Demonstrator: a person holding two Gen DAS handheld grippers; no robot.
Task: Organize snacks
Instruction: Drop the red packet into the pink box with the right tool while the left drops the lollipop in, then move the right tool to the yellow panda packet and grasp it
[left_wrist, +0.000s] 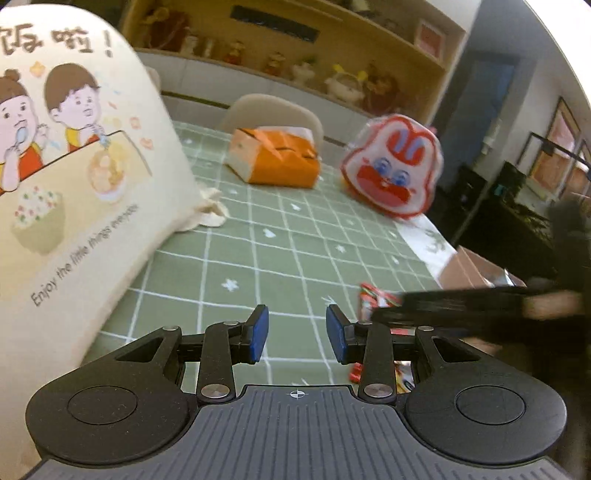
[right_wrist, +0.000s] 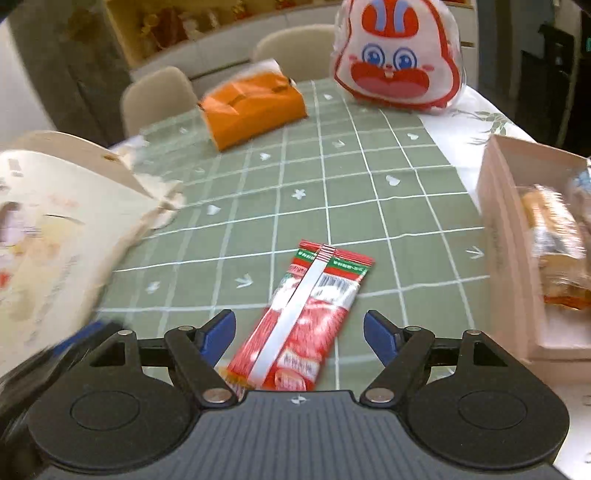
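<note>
A red and white snack packet (right_wrist: 306, 317) lies on the green checked tablecloth (right_wrist: 332, 177), between the open jaws of my right gripper (right_wrist: 300, 334), not gripped. The packet's edge shows at the right of the left wrist view (left_wrist: 373, 299), partly behind the right gripper's dark body (left_wrist: 461, 306). My left gripper (left_wrist: 297, 334) is open and empty above the cloth, beside a cream canvas bag with cartoon children (left_wrist: 74, 184). The bag also shows at the left of the right wrist view (right_wrist: 55, 236). A pale pink box (right_wrist: 517, 258) at the right holds wrapped snacks (right_wrist: 554, 240).
An orange tissue box (right_wrist: 255, 107) and a red and white rabbit-face bag (right_wrist: 399, 62) stand at the far side of the table. Beige chairs (right_wrist: 159, 99) sit behind it. The table's right edge runs by the pink box.
</note>
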